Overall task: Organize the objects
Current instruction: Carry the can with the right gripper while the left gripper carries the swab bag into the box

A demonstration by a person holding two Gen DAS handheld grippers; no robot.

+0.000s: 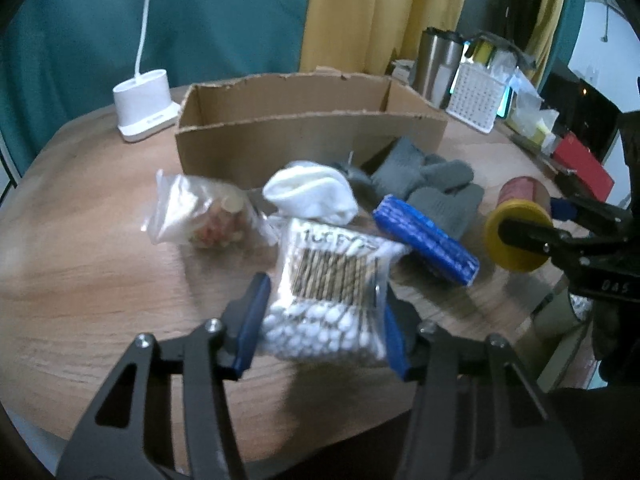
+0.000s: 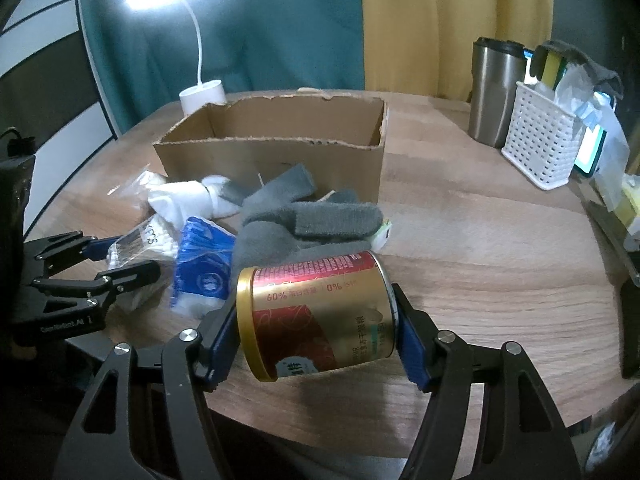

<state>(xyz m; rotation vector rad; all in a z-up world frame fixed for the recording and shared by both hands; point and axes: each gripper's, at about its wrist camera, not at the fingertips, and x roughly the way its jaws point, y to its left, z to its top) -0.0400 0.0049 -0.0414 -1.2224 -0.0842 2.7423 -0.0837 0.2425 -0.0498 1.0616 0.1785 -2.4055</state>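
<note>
A clear bag of cotton swabs (image 1: 328,300) sits between the blue pads of my left gripper (image 1: 322,304), which presses on both of its sides low over the wooden table (image 1: 100,260). My right gripper (image 2: 316,312) is shut on a red and gold can (image 2: 320,312) with a yellow lid, held on its side. Behind them lie a blue packet (image 1: 424,240), grey gloves (image 1: 436,184), a white sock (image 1: 312,192) and a bag of small items (image 1: 200,212). An open cardboard box (image 2: 272,152) stands beyond the pile.
A white lamp base (image 1: 144,104) stands at the back left of the box. To the right are a steel tumbler (image 2: 496,92) and a white perforated basket (image 2: 540,148) with clutter. Red and dark items line the table's right edge.
</note>
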